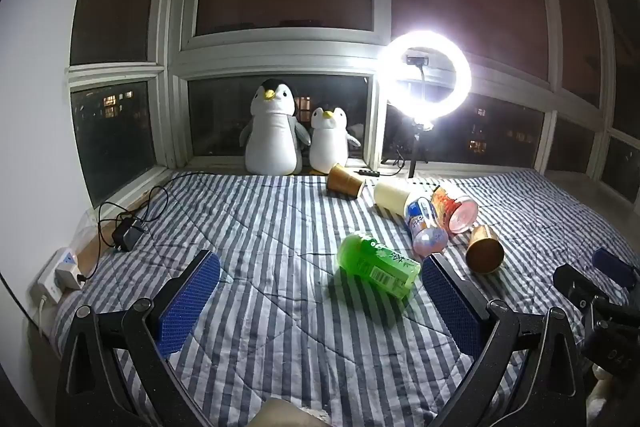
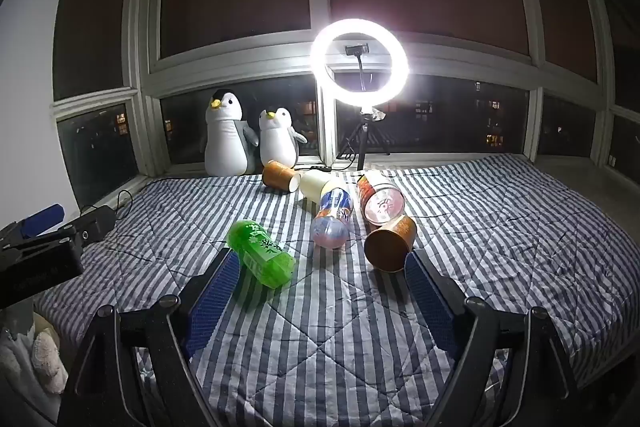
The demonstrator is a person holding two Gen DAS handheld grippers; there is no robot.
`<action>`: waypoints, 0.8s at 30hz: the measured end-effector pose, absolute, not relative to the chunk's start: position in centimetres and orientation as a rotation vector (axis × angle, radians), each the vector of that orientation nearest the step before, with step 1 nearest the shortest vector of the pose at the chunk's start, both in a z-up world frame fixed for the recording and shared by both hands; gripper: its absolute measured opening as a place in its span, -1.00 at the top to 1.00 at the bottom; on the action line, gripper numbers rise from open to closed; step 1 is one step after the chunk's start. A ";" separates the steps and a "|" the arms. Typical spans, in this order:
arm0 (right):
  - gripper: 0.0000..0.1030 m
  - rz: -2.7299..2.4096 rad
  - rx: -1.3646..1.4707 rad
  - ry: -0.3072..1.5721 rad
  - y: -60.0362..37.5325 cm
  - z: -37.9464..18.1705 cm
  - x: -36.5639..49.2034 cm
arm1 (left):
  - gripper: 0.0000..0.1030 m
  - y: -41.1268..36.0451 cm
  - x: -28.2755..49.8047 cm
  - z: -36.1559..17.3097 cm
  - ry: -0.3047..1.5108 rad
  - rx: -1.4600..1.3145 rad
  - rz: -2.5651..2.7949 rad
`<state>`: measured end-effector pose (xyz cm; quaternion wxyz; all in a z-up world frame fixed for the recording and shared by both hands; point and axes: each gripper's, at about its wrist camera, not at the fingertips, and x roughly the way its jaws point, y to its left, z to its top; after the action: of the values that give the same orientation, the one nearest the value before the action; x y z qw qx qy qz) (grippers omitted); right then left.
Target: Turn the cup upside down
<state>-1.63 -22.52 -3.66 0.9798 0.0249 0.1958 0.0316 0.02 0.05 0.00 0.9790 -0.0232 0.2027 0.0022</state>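
Note:
Several cups lie on their sides on a striped quilt (image 1: pixel 280 227). A green cup (image 1: pixel 378 265) lies nearest, also in the right wrist view (image 2: pixel 260 253). A brown cup (image 1: pixel 485 249) (image 2: pixel 390 245) lies right of it, mouth toward me. Behind are a blue-and-white cup (image 1: pixel 426 225) (image 2: pixel 332 217), a red patterned cup (image 1: pixel 456 209) (image 2: pixel 380 199), a cream cup (image 1: pixel 394 197) (image 2: pixel 316 185) and a second brown cup (image 1: pixel 346 181) (image 2: pixel 280 175). My left gripper (image 1: pixel 320 291) is open and empty, short of the green cup. My right gripper (image 2: pixel 320 279) is open and empty, between the green and brown cups.
Two plush penguins (image 1: pixel 274 131) (image 2: pixel 228 135) stand on the window sill at the back. A lit ring light on a tripod (image 1: pixel 424 75) (image 2: pixel 360 61) stands beside them. A charger and cables (image 1: pixel 128 231) lie at the left edge by a wall socket (image 1: pixel 60 271).

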 end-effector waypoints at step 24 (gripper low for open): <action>-0.60 0.062 0.044 0.401 -22.8 -4.0 -1.5 | -0.99 0.2 0.4 0.0 0.406 -0.036 0.017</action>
<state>-1.52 -22.77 -3.97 0.9793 0.0220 0.1991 0.0306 0.36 0.24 0.04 0.9792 -0.0180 0.2018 0.0086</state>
